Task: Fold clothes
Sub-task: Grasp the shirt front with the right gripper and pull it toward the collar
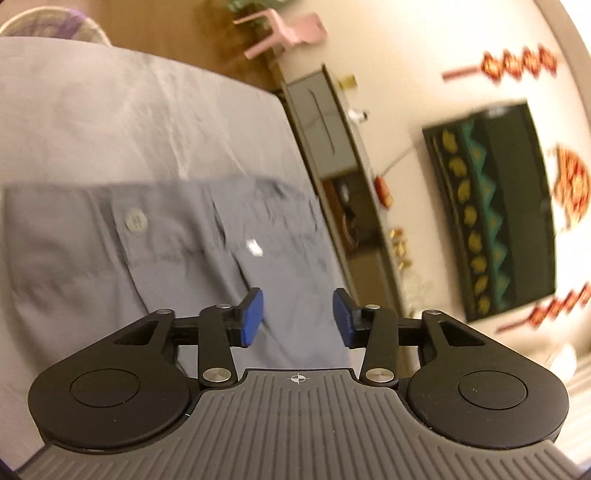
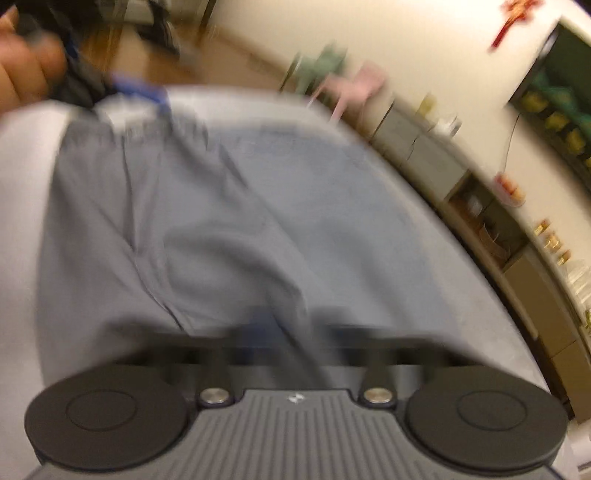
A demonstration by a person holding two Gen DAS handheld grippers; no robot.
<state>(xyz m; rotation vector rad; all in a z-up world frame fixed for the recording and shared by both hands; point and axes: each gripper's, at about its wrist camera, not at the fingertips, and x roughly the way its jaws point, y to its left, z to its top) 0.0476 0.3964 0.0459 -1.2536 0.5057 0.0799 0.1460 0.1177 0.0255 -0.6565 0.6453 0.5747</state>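
A grey garment (image 1: 177, 243) with a button and an elastic waistband lies on a pale grey sheet (image 1: 110, 122). My left gripper (image 1: 298, 317) is open, its blue pads apart just above the garment's right part, holding nothing. In the right wrist view the same grey garment (image 2: 207, 221) spreads across the sheet, very blurred. My right gripper (image 2: 286, 332) sits low over the garment's near edge; a fold of cloth rises between its fingers and hides the pads.
A low cabinet (image 1: 332, 147) runs along the wall past the sheet's right edge. A pink plastic chair (image 1: 284, 31) stands behind. A dark framed panel (image 1: 495, 206) hangs on the wall. A hand (image 2: 22, 70) shows at the far left.
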